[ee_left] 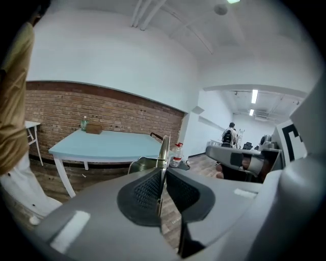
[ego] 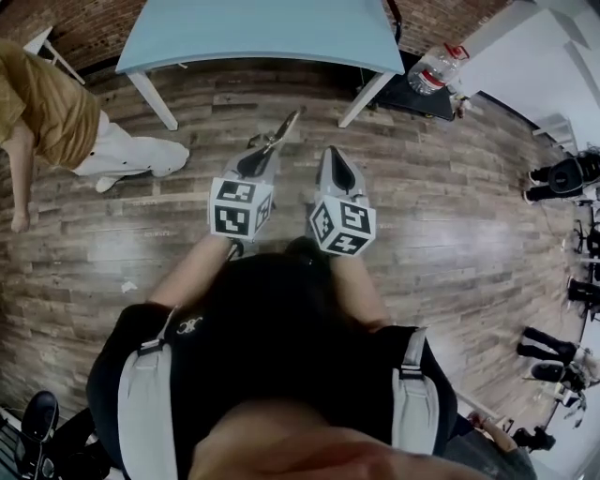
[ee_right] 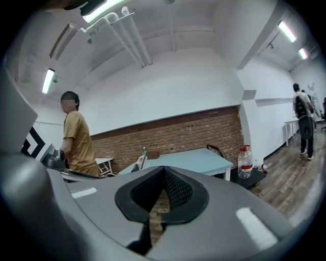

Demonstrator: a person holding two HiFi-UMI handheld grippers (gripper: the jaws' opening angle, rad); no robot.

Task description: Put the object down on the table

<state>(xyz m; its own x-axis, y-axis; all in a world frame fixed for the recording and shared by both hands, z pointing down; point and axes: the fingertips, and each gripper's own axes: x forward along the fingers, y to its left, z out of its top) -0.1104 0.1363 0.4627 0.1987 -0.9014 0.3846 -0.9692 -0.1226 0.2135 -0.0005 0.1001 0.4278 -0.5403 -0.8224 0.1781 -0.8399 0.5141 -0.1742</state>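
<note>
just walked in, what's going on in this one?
A person carries a gripper in each hand across the wood floor, facing the light-blue table. The left gripper has its jaws clamped on a thin metal object that sticks out past the tips toward the table. The right gripper has its jaws together with nothing in them. The object is not yet on the table. A second person in a tan shirt stands off to the left.

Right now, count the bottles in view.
2: a large clear red-capped plastic bottle beside the light blue table; a small green bottle on that table's far end. More may be hidden.
</note>
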